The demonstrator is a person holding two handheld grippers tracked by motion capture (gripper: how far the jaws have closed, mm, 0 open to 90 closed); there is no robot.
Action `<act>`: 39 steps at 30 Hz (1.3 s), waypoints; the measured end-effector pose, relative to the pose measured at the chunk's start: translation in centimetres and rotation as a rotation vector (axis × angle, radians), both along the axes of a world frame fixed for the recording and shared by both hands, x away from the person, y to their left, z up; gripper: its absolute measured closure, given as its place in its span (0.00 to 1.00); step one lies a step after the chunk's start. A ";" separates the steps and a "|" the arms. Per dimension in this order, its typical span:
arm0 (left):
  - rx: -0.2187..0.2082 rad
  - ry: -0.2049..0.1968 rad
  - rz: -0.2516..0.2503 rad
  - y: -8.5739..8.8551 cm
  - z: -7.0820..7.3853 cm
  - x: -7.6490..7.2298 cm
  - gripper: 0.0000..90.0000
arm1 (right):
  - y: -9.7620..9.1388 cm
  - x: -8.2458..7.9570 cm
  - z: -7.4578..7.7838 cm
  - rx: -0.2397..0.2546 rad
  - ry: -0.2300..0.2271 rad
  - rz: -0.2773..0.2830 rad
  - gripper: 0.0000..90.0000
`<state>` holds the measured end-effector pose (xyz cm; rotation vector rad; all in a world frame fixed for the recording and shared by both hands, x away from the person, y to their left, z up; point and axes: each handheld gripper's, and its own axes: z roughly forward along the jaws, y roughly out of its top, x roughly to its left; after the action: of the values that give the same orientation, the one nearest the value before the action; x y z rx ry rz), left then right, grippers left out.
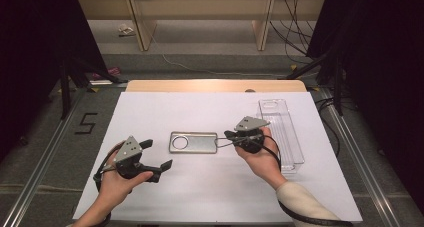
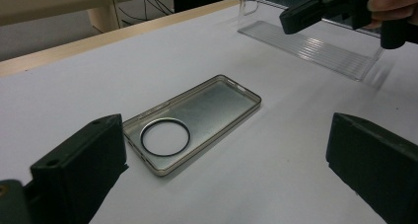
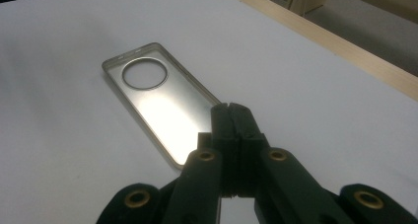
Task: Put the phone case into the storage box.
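Note:
A translucent grey phone case [image 1: 193, 142] with a round camera hole lies flat, open side up, in the middle of the white table sheet [image 1: 210, 112]. My right gripper [image 1: 229, 135] is shut with nothing between its jaws, its tips just right of the case's near end [image 3: 192, 150]. In the right gripper view the closed tips [image 3: 230, 110] hover over that end. My left gripper [image 1: 157, 154] rests at the front left with its jaws wide open and empty, pointing toward the case [image 2: 192, 123]. The left gripper view also shows the right gripper [image 2: 296, 19] at top right.
A clear plastic tray [image 1: 282, 132] lies along the right side of the sheet, behind my right hand. The wooden table edge [image 1: 215, 85] runs along the far side. Table legs and cables stand on the floor beyond.

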<state>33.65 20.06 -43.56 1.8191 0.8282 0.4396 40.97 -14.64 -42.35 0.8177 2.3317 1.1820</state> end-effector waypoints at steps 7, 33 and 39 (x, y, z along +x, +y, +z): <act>-0.003 0.001 0.000 0.0 0.0 0.0 0.01 | 1.9 2.3 -0.7 -0.024 0.016 -0.021 1.00; -0.007 0.002 0.001 0.0 0.0 0.1 0.01 | 4.6 8.2 -5.3 -0.122 0.137 -0.093 1.00; -0.009 0.002 0.000 0.0 0.0 0.1 0.01 | 4.9 8.7 -5.6 -0.119 0.147 -0.099 1.00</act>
<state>33.70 20.09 -43.58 1.8119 0.8303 0.4334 49.69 -9.75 -47.93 0.9947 2.4207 0.9617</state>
